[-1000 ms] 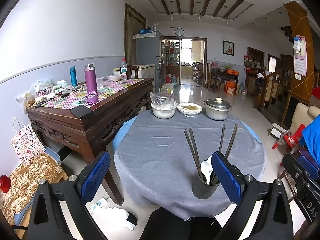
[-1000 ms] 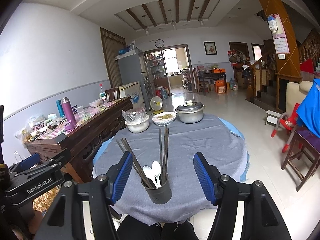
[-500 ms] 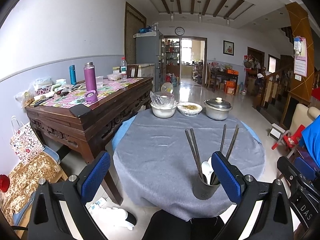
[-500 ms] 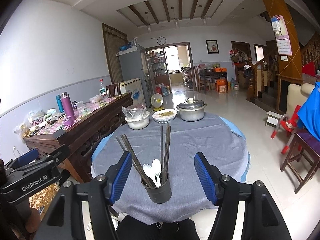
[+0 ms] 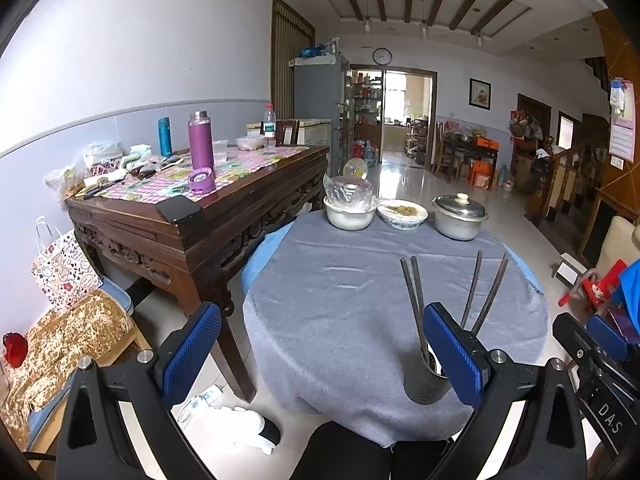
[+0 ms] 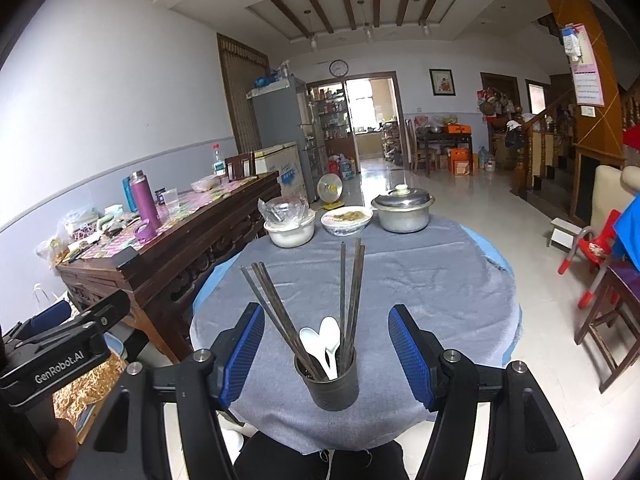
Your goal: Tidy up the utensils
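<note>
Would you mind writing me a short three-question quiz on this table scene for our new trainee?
1. True or false: the right gripper is clamped on the dark utensil holder.
2. What stands in the holder besides the chopsticks? A) forks B) white spoons C) knives
3. Fill in: at the far edge of the grey tablecloth stand a covered white bowl, a dish of food and a lidded metal ____.

Key
1. False: its jaws stand open on either side of the holder, pads apart from it.
2. B, the white spoons.
3. pot.
</note>
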The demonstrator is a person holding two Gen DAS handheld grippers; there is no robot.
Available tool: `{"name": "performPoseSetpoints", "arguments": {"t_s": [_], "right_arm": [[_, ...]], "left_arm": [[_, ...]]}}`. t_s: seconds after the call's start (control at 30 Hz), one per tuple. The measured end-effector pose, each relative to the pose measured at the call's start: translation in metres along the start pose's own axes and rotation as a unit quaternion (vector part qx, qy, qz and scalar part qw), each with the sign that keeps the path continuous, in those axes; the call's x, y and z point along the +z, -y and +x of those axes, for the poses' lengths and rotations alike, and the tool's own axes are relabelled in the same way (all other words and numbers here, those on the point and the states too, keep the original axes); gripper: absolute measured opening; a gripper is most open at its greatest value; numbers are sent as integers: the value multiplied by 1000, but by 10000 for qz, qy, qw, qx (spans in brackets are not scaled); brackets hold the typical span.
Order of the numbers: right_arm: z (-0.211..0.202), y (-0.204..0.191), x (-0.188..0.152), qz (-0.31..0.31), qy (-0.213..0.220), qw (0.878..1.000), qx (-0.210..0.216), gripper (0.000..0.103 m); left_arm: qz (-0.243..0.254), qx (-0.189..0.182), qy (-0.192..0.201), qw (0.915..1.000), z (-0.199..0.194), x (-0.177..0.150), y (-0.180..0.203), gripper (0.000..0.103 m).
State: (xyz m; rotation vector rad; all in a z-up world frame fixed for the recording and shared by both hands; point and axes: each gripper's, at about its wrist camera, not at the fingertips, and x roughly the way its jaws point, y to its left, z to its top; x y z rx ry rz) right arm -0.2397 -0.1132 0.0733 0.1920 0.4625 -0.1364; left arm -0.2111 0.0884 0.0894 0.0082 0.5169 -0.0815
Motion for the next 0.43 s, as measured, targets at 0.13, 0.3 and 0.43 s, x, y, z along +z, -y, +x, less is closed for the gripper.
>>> {"name": "performPoseSetpoints", "arguments": {"t_s": [0.13,0.3,0.43], "right_arm": [[13,-1,1,-43,-121,9999,22,68],[29,7,3,15,-198,9998,-28,68],[46,34,6,261,-232,9989,-326,68]], "left_arm": [[-28,22,-112,9999,11,0,2,101],[-4,16,-239,9997,32,1,3,101],[53,-60,-388,9992,64,7,3,101]]}}
